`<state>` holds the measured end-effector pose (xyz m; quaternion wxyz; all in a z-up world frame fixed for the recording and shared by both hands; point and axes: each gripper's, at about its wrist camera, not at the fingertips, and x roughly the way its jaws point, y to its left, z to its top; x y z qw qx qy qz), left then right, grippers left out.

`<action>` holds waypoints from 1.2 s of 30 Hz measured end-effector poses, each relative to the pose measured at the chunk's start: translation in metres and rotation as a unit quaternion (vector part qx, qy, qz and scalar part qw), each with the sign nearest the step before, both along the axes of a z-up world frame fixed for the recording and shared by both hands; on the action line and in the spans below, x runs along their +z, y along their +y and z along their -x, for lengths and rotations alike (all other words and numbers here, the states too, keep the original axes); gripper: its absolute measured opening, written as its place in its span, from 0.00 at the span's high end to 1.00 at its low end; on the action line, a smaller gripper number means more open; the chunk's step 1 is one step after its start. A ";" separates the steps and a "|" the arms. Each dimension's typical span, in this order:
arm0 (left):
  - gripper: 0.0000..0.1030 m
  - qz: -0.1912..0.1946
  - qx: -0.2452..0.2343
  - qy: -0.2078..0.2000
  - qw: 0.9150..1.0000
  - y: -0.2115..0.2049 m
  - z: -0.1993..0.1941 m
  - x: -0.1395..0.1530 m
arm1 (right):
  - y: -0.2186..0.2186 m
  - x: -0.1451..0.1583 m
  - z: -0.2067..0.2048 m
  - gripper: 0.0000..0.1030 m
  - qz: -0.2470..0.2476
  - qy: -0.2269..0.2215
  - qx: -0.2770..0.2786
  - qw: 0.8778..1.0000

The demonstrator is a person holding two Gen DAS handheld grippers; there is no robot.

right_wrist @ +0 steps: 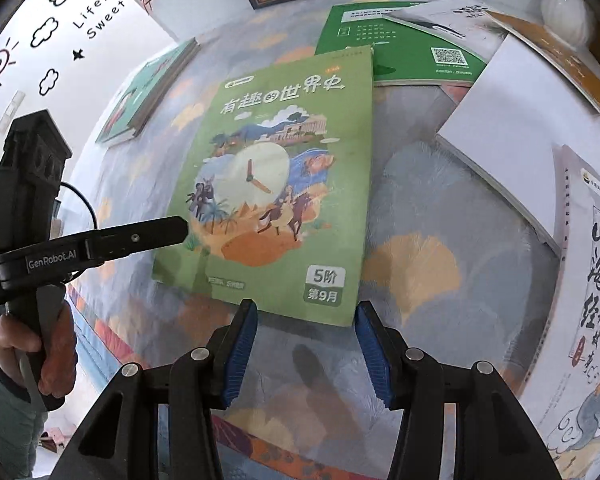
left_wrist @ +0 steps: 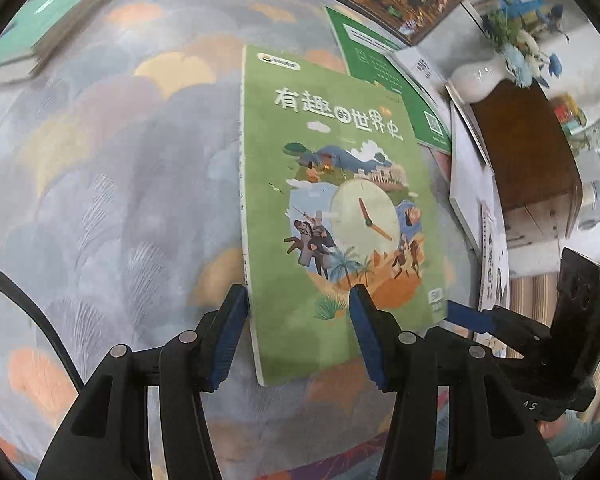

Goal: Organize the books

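light: bright, even | edges: fisheye-warped, dark corners | blur: slight at rim

Pastel rug (left_wrist: 112,184); white wall w/ decals (right_wrist: 60,32)

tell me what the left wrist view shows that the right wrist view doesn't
Only the left wrist view shows blue and white flowers in a white vase on a brown wooden cabinet. Only the right wrist view shows a white wall with "Life is Sweet" lettering and a hand gripping a handle. Both show the light green clock-cover book lying on the patterned carpet.
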<state>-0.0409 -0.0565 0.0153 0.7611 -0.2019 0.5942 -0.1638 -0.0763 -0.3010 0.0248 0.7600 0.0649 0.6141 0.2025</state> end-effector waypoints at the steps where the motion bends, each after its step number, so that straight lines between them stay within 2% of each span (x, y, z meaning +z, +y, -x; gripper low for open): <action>1: 0.52 0.001 0.009 -0.004 1.000 0.000 0.001 0.000 | -0.001 0.001 -0.001 0.51 0.006 -0.004 0.000 1.000; 7: 0.52 0.006 0.059 -0.012 0.998 0.003 0.010 -0.002 | 0.002 0.011 -0.019 0.51 0.036 -0.038 -0.004 0.999; 11: 0.52 -0.019 0.055 -0.021 0.998 -0.009 0.008 -0.003 | 0.011 0.005 -0.033 0.51 0.051 -0.044 -0.008 0.998; 14: 0.45 -0.036 0.049 -0.037 0.997 -0.014 0.009 -0.002 | 0.020 -0.009 -0.034 0.51 0.056 -0.020 0.000 0.998; 16: 0.41 -0.041 0.050 -0.042 0.997 -0.016 0.011 -0.001 | 0.022 -0.008 -0.029 0.51 0.058 -0.033 -0.002 0.998; 21: 0.42 -0.064 0.051 -0.064 0.995 -0.026 0.013 0.002 | 0.020 -0.008 -0.024 0.54 0.051 -0.040 -0.005 0.998; 22: 0.46 -0.055 0.059 -0.065 0.995 -0.023 0.014 0.003 | 0.019 -0.008 -0.022 0.54 0.050 -0.041 -0.008 0.998; 24: 0.51 0.031 0.096 -0.075 0.992 -0.003 0.018 0.011 | 0.016 -0.009 -0.018 0.54 0.057 -0.051 -0.014 0.997; 25: 0.53 0.061 0.110 -0.077 0.989 0.004 0.020 0.014 | 0.015 -0.010 -0.018 0.54 0.051 -0.050 -0.017 0.997; 26: 0.53 0.113 0.126 -0.077 0.983 0.014 0.022 0.018 | 0.010 -0.011 -0.019 0.54 0.034 -0.045 -0.024 0.998; 28: 0.53 0.173 0.141 -0.074 0.972 0.025 0.025 0.021 | 0.002 -0.013 -0.020 0.54 0.002 -0.033 -0.041 0.999; 29: 0.53 0.196 0.148 -0.071 0.967 0.028 0.025 0.019 | -0.002 -0.014 -0.021 0.54 -0.009 -0.027 -0.049 0.998; 31: 0.53 0.217 0.167 -0.061 0.960 0.033 0.026 0.012 | -0.006 -0.015 -0.022 0.53 -0.021 -0.021 -0.058 0.998; 32: 0.55 0.211 0.172 -0.057 0.961 0.032 0.026 0.010 | -0.004 -0.015 -0.021 0.53 -0.019 -0.023 -0.057 0.998; 35: 0.64 0.127 0.165 -0.046 0.977 0.022 0.021 0.001 | 0.002 -0.013 -0.017 0.53 0.005 -0.039 -0.042 0.998; 36: 0.66 0.103 0.164 -0.040 0.980 0.016 0.021 -0.003 | 0.006 -0.013 -0.014 0.53 0.015 -0.045 -0.036 0.998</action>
